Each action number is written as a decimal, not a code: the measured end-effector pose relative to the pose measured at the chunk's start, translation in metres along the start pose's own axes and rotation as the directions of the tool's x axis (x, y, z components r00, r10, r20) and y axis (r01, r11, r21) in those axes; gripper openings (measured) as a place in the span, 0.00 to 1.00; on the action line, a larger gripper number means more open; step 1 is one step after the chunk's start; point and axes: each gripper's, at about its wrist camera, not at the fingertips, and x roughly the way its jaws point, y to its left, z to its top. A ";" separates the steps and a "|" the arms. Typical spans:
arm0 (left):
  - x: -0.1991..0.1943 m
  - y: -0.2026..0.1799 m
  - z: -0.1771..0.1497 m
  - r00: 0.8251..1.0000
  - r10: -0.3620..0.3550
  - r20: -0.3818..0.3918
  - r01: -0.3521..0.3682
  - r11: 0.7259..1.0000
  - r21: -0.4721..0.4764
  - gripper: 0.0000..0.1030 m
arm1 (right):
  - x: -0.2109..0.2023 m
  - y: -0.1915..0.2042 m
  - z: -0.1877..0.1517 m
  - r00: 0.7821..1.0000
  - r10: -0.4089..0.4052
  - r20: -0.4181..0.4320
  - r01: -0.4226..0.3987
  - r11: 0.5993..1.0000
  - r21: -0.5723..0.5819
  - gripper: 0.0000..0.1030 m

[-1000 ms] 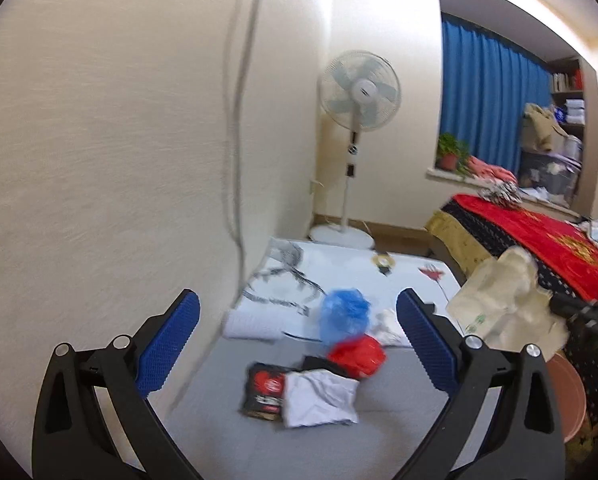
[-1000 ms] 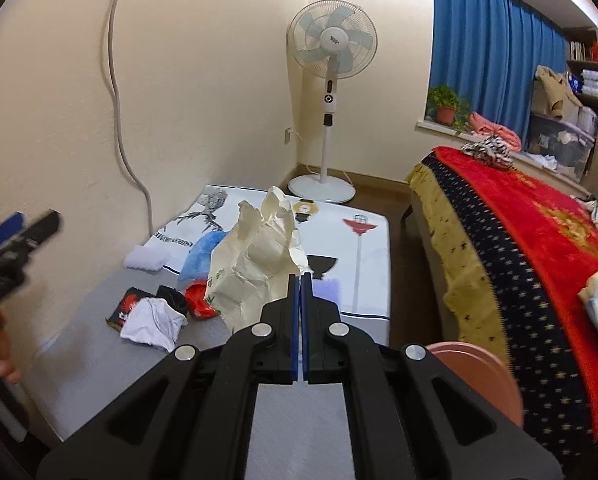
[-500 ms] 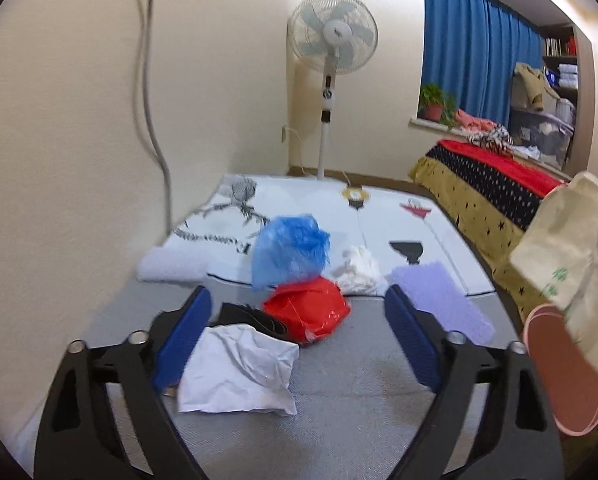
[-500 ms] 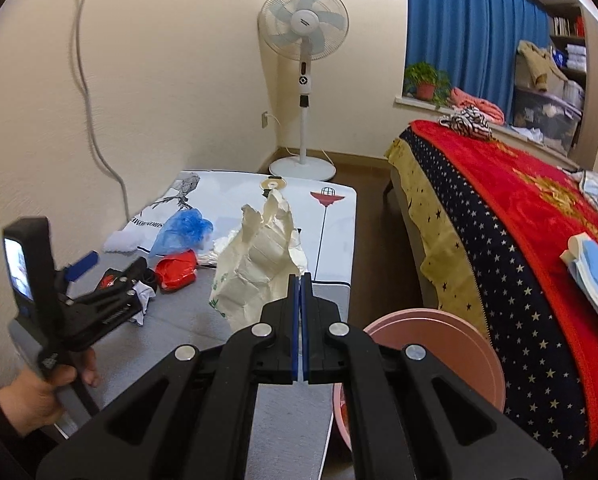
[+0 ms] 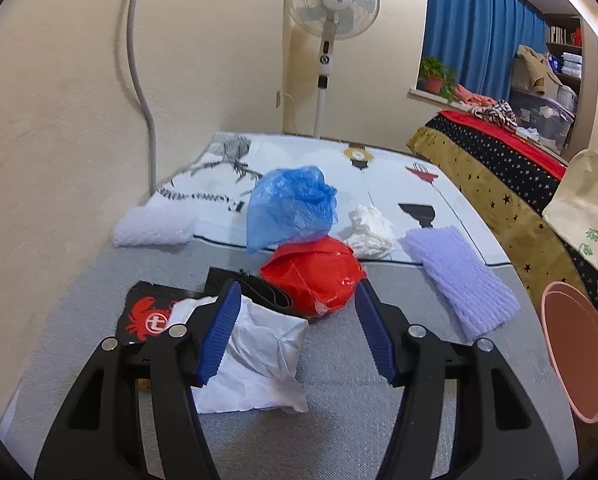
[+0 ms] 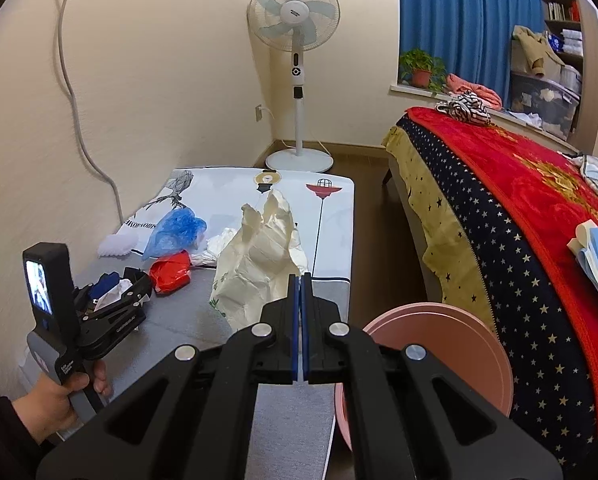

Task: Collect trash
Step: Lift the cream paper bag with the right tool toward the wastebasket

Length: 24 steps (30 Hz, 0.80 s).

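Left gripper (image 5: pixel 299 332) pointed forward and downward, blue-padded jaws apart and closing, left pad (image 5: pixel 221 336) and right pad (image 5: pixel 373 336) not yet pressing on anything. Seen from the right wrist view as a black frame (image 6: pixel 113 304) angled down toward the surface, gripped by its handle in the left hand (image 6: pixel 55 404), a dark sleeve at the wrist. Right gripper (image 6: pixel 299 320) tilted downward as well, blue pads pressed flat together with only a thin seam between them, black arms spreading back toward the camera.
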 end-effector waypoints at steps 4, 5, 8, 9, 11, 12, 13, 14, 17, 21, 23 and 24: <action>0.012 0.004 -0.001 0.998 -0.005 -0.066 0.004 1.000 -0.019 0.57 | -0.001 -0.004 -0.001 1.000 -0.002 -0.003 0.002 1.000 0.007 0.01; 0.014 0.005 -0.001 0.997 -0.007 -0.074 0.005 1.000 -0.025 0.57 | -0.001 -0.005 -0.001 1.000 -0.002 -0.005 0.002 1.000 0.011 0.01; 0.021 0.005 -0.002 0.995 -0.004 -0.104 0.001 1.000 -0.029 0.47 | 0.000 -0.010 -0.001 1.000 0.002 -0.015 -0.001 0.999 0.032 0.01; 0.022 0.004 -0.002 0.994 -0.010 -0.109 0.007 1.000 -0.026 0.44 | 0.001 -0.011 -0.001 1.000 0.004 -0.017 -0.003 0.999 0.038 0.01; 0.024 0.003 -0.002 0.993 -0.010 -0.117 0.008 1.000 -0.020 0.34 | 0.002 -0.012 -0.001 1.000 0.007 -0.020 -0.006 0.999 0.040 0.01; 0.025 0.003 -0.002 0.992 -0.017 -0.122 0.014 1.000 -0.020 0.24 | 0.002 -0.011 -0.001 1.000 0.009 -0.020 -0.008 0.999 0.038 0.01; 0.027 0.003 -0.002 0.991 -0.024 -0.128 0.022 1.000 -0.023 0.13 | 0.002 -0.010 -0.001 1.000 0.009 -0.020 -0.009 0.999 0.035 0.01; 0.028 0.005 -0.003 0.990 -0.039 -0.133 0.035 0.999 -0.030 0.07 | 0.002 -0.010 -0.001 1.000 0.010 -0.020 -0.010 0.999 0.032 0.01; 0.026 0.010 -0.003 0.989 -0.084 -0.118 0.078 0.995 -0.055 0.00 | 0.001 -0.010 -0.002 1.000 0.011 -0.018 -0.011 1.000 0.027 0.01; 0.016 0.007 0.000 0.992 -0.092 -0.089 0.090 0.996 -0.026 0.00 | 0.001 -0.011 -0.001 1.000 0.017 -0.019 -0.016 0.999 0.035 0.01; 0.007 0.008 0.006 0.992 -0.107 -0.065 0.106 0.994 -0.030 0.00 | 0.000 -0.011 0.000 1.000 0.020 -0.015 -0.020 0.999 0.033 0.01; 0.004 0.009 0.008 0.992 -0.113 -0.057 0.111 0.993 -0.036 0.00 | -0.001 -0.010 0.001 1.000 0.023 -0.011 -0.023 0.999 0.031 0.01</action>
